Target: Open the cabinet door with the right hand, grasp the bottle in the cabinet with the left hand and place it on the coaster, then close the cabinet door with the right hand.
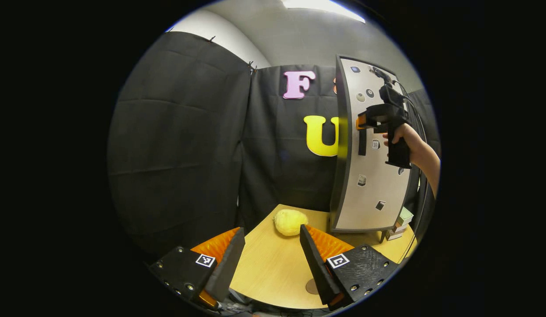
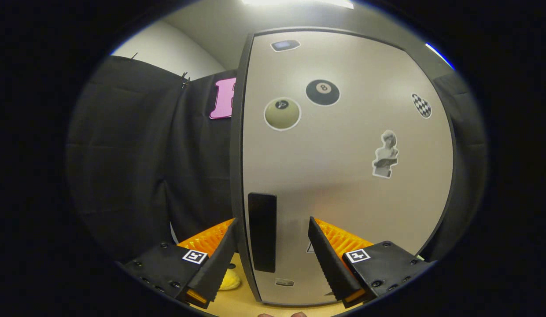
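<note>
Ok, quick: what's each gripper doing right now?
Left gripper: open, holding nothing, above the table.
Right gripper: open, fingers either side of the cabinet door handle, not clamped.

The left gripper (image 1: 271,259) has two wedge-shaped fingers with ribbed inner faces, each on a blocky black base studded with small screws and bearing a square black-and-white marker tag. The right gripper (image 2: 269,259) matches it — same wedges, same tags. Seen at two o'clock in the left gripper view, it is a black pistol-grip body trailing a dark cable, held by a bare hand (image 1: 403,136), forearm unsleeved.
</note>
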`<state>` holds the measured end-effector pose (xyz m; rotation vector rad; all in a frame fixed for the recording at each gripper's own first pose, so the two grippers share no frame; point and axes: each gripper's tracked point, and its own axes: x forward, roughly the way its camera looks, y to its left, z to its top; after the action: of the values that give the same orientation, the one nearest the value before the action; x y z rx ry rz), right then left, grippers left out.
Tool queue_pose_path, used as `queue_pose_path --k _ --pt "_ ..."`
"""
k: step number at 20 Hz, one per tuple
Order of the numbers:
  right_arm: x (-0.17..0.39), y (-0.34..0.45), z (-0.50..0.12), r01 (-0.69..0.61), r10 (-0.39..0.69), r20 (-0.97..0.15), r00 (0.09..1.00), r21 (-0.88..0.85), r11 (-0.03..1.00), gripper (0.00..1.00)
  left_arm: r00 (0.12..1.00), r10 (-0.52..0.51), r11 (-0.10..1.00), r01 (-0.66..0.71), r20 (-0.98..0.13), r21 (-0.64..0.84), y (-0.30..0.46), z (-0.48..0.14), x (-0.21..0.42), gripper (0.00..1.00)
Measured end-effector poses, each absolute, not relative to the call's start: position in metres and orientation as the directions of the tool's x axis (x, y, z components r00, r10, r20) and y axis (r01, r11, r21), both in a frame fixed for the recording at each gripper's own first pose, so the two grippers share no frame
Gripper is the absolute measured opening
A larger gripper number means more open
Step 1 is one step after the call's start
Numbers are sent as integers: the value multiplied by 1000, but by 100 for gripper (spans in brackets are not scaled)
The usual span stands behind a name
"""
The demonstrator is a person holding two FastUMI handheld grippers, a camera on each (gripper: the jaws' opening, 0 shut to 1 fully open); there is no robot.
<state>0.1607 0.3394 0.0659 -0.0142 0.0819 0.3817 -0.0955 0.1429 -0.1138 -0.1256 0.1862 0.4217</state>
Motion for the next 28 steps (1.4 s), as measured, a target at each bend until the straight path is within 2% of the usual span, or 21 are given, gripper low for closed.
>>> queue_pose_path --k 2,3,4,5,6,7,9,12,13,16,18,28 --pt "164 340 60 -361 359 -103 928 -1 933 96 892 401 902 -424 -211 -78 144 -117 -97 73" --pt "166 340 57 -351 348 -108 931 -5 936 86 890 403 901 -426 -214 -76 144 -118 -99 73" --pt "168 340 55 -346 344 -114 932 -5 938 81 888 406 900 -430 -216 -73 145 -118 -101 73" --pt "167 344 53 -356 354 -122 927 4 934 66 886 410 899 -433 -217 -71 146 -119 -102 73" --pt "167 348 50 -364 362 -133 923 12 931 62 884 413 897 -437 -218 -69 147 -118 -103 73" --pt "166 350 47 -367 366 -149 918 21 930 49 884 415 896 -438 -217 -68 147 -118 -104 73" --pt "166 350 44 -345 343 -159 926 20 939 39 883 417 896 -439 -213 -63 146 -115 -107 73" --pt "164 350 43 -331 326 -153 933 -12 943 35 885 416 898 -436 -207 -59 145 -112 -110 73" --pt "165 351 44 -339 332 -146 932 -23 941 29 886 416 898 -435 -205 -57 143 -111 -111 73" --pt "165 352 42 -400 395 -146 907 -6 917 25 886 421 898 -437 -193 -51 143 -108 -113 73" --pt "162 351 42 -424 418 -148 896 -10 906 13 887 419 898 -436 -193 -56 142 -108 -112 73" --pt "151 344 41 -485 482 -138 865 14 874 11 908 363 921 -384 -211 -71 125 -117 -84 73"
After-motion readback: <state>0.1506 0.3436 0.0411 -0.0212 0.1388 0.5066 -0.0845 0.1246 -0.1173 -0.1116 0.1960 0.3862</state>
